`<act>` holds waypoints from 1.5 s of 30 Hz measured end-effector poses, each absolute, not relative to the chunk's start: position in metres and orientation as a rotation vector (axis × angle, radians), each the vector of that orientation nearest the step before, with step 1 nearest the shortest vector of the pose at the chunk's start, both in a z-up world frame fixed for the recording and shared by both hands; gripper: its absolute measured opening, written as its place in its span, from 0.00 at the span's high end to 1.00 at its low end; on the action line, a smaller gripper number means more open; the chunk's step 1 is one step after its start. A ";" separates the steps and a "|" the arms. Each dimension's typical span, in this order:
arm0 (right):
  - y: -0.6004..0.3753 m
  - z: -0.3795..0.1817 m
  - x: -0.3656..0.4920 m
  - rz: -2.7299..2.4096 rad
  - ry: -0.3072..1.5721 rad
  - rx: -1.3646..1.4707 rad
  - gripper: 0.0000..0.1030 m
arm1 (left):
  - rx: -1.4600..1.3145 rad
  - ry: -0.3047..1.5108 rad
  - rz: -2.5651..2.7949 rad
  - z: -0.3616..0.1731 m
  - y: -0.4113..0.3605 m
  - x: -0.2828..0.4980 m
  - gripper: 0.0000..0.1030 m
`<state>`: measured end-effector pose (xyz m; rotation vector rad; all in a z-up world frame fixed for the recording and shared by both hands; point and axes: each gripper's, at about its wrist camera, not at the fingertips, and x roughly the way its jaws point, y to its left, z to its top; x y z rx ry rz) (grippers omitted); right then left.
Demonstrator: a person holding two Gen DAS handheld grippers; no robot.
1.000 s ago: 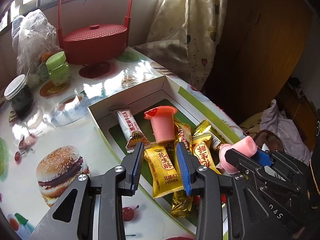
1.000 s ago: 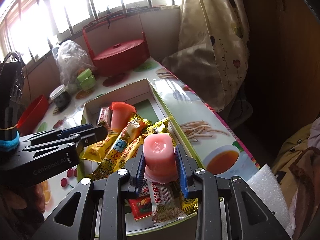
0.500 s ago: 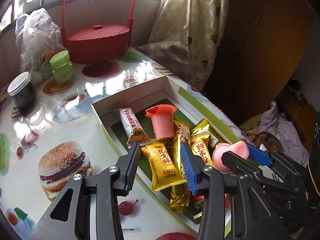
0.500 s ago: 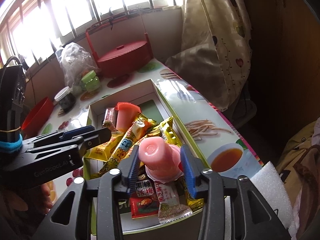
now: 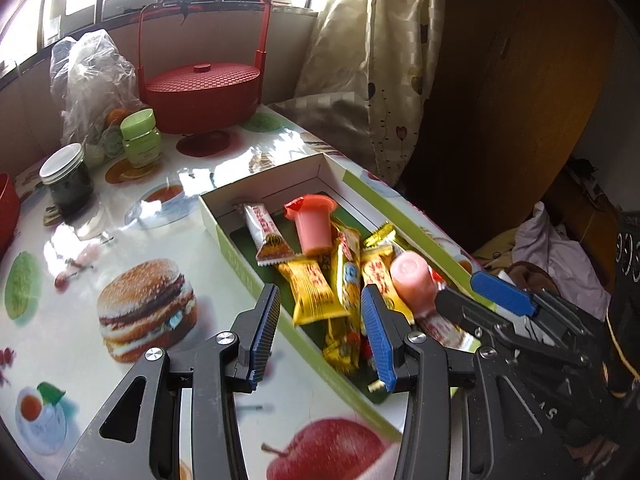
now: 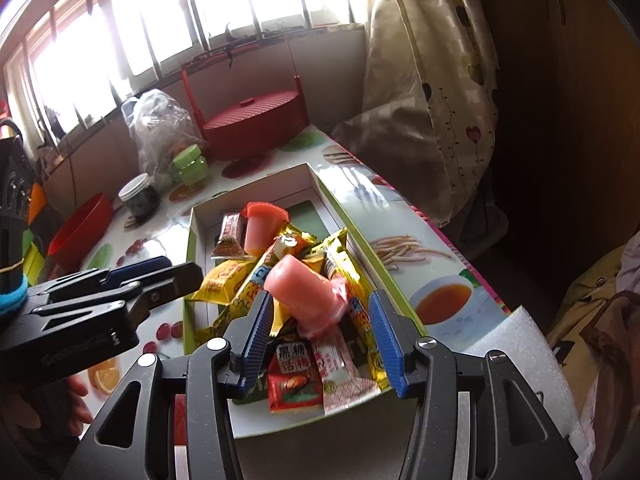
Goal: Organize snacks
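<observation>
A white and green box (image 5: 224, 222) (image 6: 320, 184) lies on the table, filled with yellow and red snack packets. A pink jelly cup (image 6: 304, 292) (image 5: 412, 282) lies tilted on top of the packets, blurred, between but apart from the fingers of my right gripper (image 6: 320, 338), which is open. A second pink jelly cup (image 5: 314, 224) (image 6: 262, 226) stands upside down at the box's far end. My left gripper (image 5: 320, 338) is open and empty over the box's near left wall.
A red lidded basket (image 5: 202, 90), a clear plastic bag (image 5: 90, 76), a green jar (image 5: 140, 138) and a dark jar (image 5: 68, 178) stand at the table's far end. A red bowl (image 6: 82, 230) sits on the left. White foam (image 6: 516, 344) lies near the right gripper.
My right gripper opened and let go of the pink jelly cup, which tipped over onto the packets. My left gripper opened wider and drew back to the left.
</observation>
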<state>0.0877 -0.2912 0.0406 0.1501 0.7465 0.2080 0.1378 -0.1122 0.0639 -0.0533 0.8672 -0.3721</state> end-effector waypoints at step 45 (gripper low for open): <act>-0.278 -0.001 0.012 0.097 0.852 -0.002 0.45 | -0.013 0.959 -0.319 0.012 -0.110 0.045 0.46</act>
